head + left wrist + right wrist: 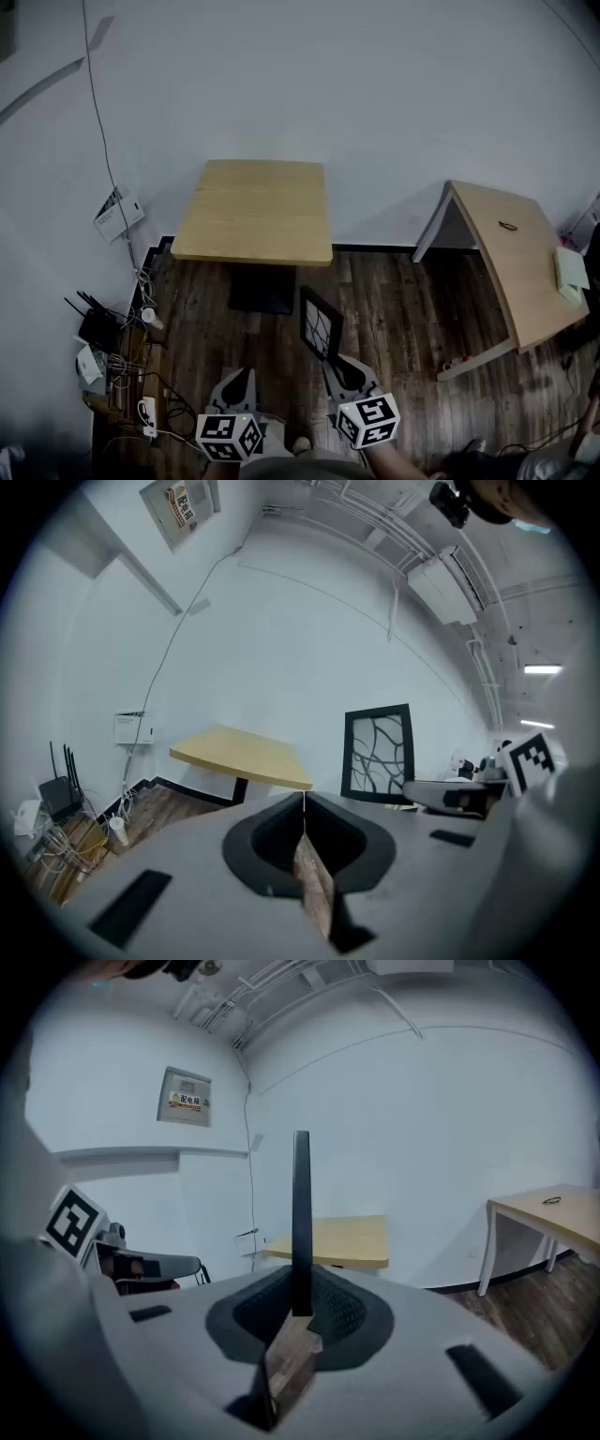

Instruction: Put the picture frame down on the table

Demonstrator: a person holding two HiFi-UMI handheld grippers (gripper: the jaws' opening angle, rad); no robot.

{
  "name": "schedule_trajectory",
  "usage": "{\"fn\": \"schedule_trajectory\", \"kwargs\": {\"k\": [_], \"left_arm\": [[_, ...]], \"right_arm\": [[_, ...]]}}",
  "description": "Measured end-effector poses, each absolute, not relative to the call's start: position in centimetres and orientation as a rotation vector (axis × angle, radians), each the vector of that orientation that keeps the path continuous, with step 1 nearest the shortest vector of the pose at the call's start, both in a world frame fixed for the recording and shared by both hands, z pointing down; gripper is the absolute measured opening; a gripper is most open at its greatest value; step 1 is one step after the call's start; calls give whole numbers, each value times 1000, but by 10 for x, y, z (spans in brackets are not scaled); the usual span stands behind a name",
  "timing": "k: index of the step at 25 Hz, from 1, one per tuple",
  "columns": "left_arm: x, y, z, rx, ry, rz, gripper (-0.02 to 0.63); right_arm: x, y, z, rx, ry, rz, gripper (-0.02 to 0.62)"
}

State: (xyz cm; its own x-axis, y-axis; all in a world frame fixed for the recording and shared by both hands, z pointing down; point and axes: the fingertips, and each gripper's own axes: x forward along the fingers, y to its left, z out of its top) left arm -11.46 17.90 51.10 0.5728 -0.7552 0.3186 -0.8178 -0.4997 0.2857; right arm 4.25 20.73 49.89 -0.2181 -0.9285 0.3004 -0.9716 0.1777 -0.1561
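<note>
A black picture frame [321,323] with a branching line pattern stands upright in my right gripper [336,364], which is shut on its lower edge. In the right gripper view the frame [301,1218] shows edge-on, rising straight from between the jaws. From the left gripper view the picture frame [379,754] faces me on the right. My left gripper [238,386] is shut with nothing in it, low and left of the right one. The small light-wood table [255,210] stands ahead against the wall, its top bare.
A larger wooden desk [517,258] stands at the right with a small dark object and papers on it. Routers, cables and a power strip [112,361] clutter the floor at the left. A dark wooden floor [403,319] lies between me and the table.
</note>
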Motion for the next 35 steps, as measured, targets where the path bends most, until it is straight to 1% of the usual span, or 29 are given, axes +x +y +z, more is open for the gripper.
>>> {"fn": "schedule_trajectory", "kwargs": {"k": [9,20,29,35], "left_arm": [[-115,218,502,2413,-1287,210,5],[-102,226,493,2411,-1302,176,5],[-100,225,498,2368,-1311,164,5],[-101,204,503,2354,-1310,152,5]], "right_arm": [[44,247,481,1888,-2342,433,52],[59,257,472,1885,-2383,413,54],[67,245,474,1874,-2399,446,54],[65,225,483,1857,-2402,479,52]]}}
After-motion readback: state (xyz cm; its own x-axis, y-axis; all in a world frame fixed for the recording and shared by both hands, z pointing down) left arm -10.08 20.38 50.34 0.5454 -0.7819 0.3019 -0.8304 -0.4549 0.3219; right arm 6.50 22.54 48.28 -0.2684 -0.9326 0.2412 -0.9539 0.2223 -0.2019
